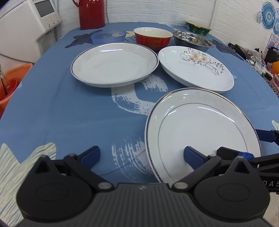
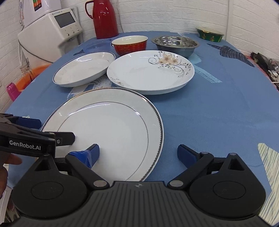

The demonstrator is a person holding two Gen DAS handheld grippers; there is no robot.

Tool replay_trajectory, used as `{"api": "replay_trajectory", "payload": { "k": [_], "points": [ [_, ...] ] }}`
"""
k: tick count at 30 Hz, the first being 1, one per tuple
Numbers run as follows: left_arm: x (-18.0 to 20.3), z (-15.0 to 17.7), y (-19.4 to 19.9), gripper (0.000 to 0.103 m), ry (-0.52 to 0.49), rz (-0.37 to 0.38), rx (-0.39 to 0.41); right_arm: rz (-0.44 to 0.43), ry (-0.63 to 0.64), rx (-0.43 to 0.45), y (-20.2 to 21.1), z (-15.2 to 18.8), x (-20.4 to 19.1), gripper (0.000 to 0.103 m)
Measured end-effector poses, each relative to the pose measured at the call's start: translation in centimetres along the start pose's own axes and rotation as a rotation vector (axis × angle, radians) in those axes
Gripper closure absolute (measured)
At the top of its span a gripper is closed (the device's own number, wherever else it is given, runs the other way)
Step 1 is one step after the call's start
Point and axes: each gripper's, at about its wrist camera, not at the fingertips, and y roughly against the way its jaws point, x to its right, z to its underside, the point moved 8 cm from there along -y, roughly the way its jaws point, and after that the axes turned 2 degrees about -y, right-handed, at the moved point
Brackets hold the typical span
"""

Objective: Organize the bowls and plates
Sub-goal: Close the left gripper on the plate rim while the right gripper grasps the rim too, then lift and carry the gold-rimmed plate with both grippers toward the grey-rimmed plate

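A flat white plate with a silver rim (image 1: pixel 200 131) (image 2: pixel 108 131) lies nearest on the blue tablecloth. My left gripper (image 1: pixel 141 155) is open, its right finger over that plate's near edge. My right gripper (image 2: pixel 139 152) is open too, its left finger over the same plate; nothing is held. Behind lie a deep dark-rimmed plate (image 1: pixel 113 64) (image 2: pixel 82 68) and a flower-patterned plate (image 1: pixel 195 69) (image 2: pixel 150 73). Further back stand a red bowl (image 1: pixel 151 39) (image 2: pixel 129 44), a steel bowl (image 1: pixel 191 41) (image 2: pixel 174 45), a pale blue bowl (image 1: pixel 108 36) and a green bowl (image 1: pixel 198 28) (image 2: pixel 210 35).
A red thermos (image 1: pixel 91 14) (image 2: pixel 104 19) stands at the table's back edge by the white brick wall. A white appliance (image 2: pixel 52 33) and an orange basin (image 1: pixel 10 82) sit off the left side. Cables and small clutter (image 1: pixel 258 59) crowd the right edge.
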Motion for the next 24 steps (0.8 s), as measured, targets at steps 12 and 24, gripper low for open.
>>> {"api": "replay_trajectory", "payload": {
  "k": [12,24],
  "points": [
    [2.6,-0.7,0.8,0.055,-0.064,0.098,0.052,-0.057,0.079,0.013,0.1,-0.3,-1.4,0.038],
    [-2.4,-1.0,2.7,0.068,0.066,0.114,0.03,-0.123,0.021,0.037,1.0,-2.0,-6.3,0.035]
  ]
}}
